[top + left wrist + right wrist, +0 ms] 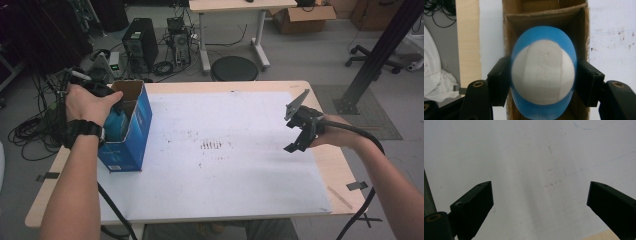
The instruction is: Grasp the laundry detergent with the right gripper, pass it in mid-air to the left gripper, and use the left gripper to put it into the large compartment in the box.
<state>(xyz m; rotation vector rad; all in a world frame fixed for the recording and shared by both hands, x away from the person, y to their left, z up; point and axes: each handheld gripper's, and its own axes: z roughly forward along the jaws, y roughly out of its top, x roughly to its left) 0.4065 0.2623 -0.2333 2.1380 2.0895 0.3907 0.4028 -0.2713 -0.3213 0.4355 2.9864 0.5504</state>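
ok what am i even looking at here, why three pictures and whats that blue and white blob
A person sits at a table covered by a white sheet, holding a two-jaw tool in each hand. The high view looks down from above. The other two pictures come from cameras riding on each tool, looking along its black jaws. The left hand-held gripper is clamped on a blue and white object, seen end on, over an open blue cardboard box standing on the table's left side. What the object is I cannot tell. The right hand-held gripper is open and holds nothing, above the bare sheet.

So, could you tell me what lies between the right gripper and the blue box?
Bare white sheet with faint dark marks, seen in the high view, separates right gripper and blue box.
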